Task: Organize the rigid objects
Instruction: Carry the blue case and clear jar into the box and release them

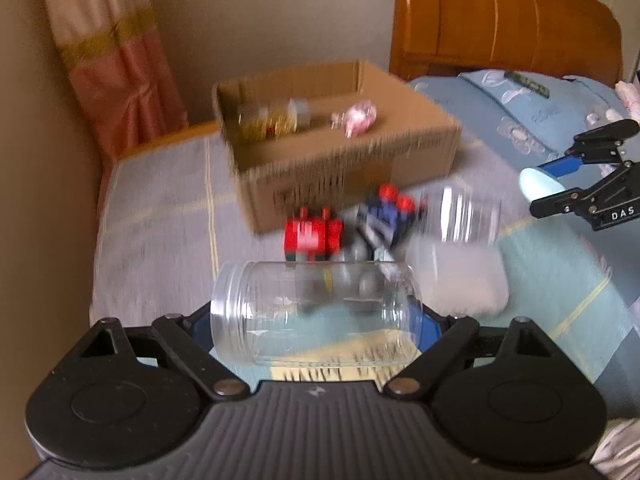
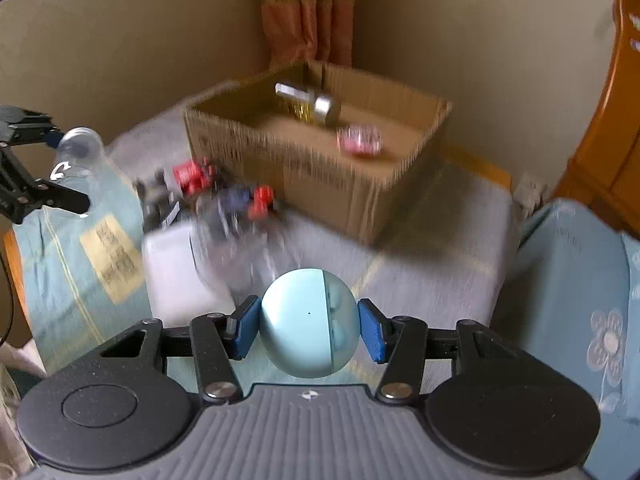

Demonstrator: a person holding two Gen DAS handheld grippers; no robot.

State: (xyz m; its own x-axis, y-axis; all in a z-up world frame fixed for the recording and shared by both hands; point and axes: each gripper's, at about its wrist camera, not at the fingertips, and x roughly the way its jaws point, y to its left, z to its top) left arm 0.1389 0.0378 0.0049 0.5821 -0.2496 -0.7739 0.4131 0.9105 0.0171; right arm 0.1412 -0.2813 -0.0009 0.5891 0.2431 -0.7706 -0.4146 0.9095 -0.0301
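My left gripper (image 1: 316,320) is shut on a clear plastic jar (image 1: 316,314), held sideways above the bed; it also shows in the right wrist view (image 2: 78,152). My right gripper (image 2: 310,326) is shut on a pale blue egg-shaped object (image 2: 308,322), also seen in the left wrist view (image 1: 538,182). An open cardboard box (image 1: 352,168) (image 2: 320,176) stands ahead and holds a gold-labelled jar (image 1: 274,118) (image 2: 310,106) and a pink item (image 1: 358,118) (image 2: 360,140). Red and blue toy robots (image 1: 344,224) (image 2: 224,192) lie in front of the box.
Another clear jar (image 1: 468,216) and a white container (image 1: 460,280) (image 2: 176,272) lie near the toys on the grey-blue bedcover (image 1: 160,216). A wooden headboard (image 1: 500,20), a blue pillow (image 1: 532,108) and a curtain (image 1: 116,52) border the bed.
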